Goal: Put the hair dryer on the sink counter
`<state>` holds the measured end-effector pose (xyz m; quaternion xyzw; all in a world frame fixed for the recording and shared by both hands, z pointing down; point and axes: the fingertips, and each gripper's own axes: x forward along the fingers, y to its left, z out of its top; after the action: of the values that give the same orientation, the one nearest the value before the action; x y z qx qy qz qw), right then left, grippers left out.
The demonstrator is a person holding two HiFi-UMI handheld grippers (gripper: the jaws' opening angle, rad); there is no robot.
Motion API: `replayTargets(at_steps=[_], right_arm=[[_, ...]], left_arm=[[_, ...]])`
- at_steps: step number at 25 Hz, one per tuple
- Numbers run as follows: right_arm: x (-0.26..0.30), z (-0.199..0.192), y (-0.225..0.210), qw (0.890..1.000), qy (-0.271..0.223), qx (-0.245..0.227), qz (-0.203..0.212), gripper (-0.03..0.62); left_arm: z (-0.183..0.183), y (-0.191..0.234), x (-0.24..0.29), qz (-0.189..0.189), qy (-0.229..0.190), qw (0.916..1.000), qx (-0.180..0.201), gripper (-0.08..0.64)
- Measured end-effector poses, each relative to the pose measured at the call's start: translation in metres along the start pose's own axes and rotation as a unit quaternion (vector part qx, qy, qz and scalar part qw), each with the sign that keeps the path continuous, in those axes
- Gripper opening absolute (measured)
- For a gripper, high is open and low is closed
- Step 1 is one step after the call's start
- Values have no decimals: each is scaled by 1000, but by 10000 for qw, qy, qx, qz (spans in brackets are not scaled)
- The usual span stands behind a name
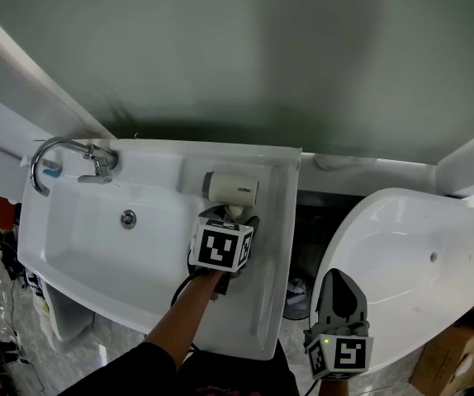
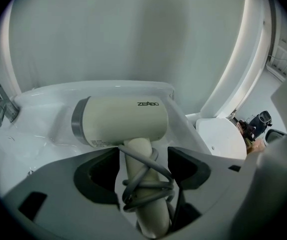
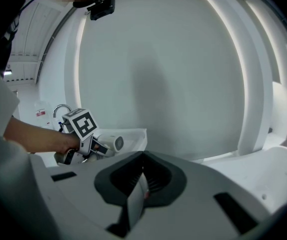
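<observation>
The cream hair dryer (image 1: 230, 188) lies on the sink counter (image 1: 274, 246), right of the basin, its barrel (image 2: 121, 121) across and its handle toward me. A grey cord (image 2: 146, 184) is wound round the handle. My left gripper (image 1: 231, 214) straddles that handle with its jaws (image 2: 143, 161) spread wide, and a gap shows at each pad. My right gripper (image 1: 336, 275) hangs low at the right over the gap beside the sink, shut and empty (image 3: 142, 171). In the right gripper view the dryer (image 3: 112, 143) and left gripper (image 3: 83, 134) sit far off at the left.
A chrome faucet (image 1: 63, 151) stands at the basin's (image 1: 105, 246) back left corner, and a drain (image 1: 128, 218) sits in its floor. A large white rounded fixture (image 1: 410, 254) fills the right. A grey wall (image 1: 262, 48) rises right behind the counter.
</observation>
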<state>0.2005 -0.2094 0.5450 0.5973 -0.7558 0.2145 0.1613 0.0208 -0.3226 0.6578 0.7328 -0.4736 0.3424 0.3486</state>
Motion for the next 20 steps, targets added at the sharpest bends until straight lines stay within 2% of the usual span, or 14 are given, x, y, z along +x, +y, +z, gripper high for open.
replayTargets(at_steps=[4,9,15,20], right_arm=[[0,6,-3,9997,-223,-53,12,21],[-8,13,-1,9997,-232,-55,-12,21],[-23,39,10,9965,-823,-149,14,21],[-44,59,36,9936,-1101,-244,61,21]], left_arm=[[5,2,-9,7,-171,9999,5,290],[7,0,-40,-50,-424,9991,70,290],[21,-4,-105,-30,-1271,9914,317,288],[12,-4,-150,-223,-1752,9842,109,277]])
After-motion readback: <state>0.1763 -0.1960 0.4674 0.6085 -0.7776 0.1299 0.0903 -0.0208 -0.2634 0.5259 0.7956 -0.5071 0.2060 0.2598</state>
